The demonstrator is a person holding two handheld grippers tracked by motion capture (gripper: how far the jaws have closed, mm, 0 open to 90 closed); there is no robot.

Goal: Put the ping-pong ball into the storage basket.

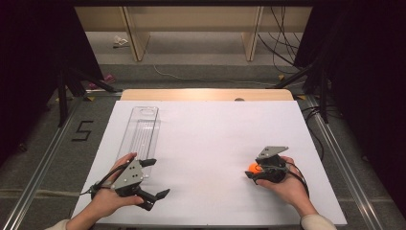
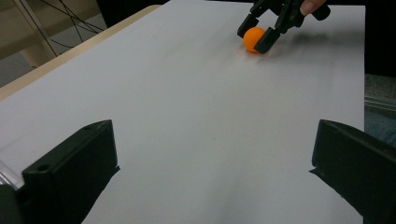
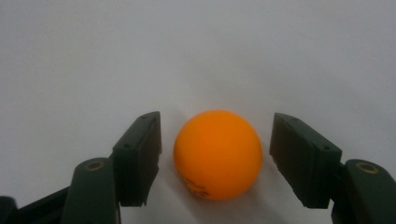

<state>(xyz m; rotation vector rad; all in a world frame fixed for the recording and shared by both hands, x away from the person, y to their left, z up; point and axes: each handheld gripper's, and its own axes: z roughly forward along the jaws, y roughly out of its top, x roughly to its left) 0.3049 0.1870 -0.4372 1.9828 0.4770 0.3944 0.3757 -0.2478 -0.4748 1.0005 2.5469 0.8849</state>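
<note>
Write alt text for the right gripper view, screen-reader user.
An orange ball sits on the white table surface between the two black jaws of the right hand-held gripper, with a narrow gap on each side, so the pads do not touch it. Dark print marks the ball's lower part; it is too blurred to read.

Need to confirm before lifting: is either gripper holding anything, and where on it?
Nothing is held. The right gripper straddles the orange ball, small gaps either side; the left gripper is open.
</note>
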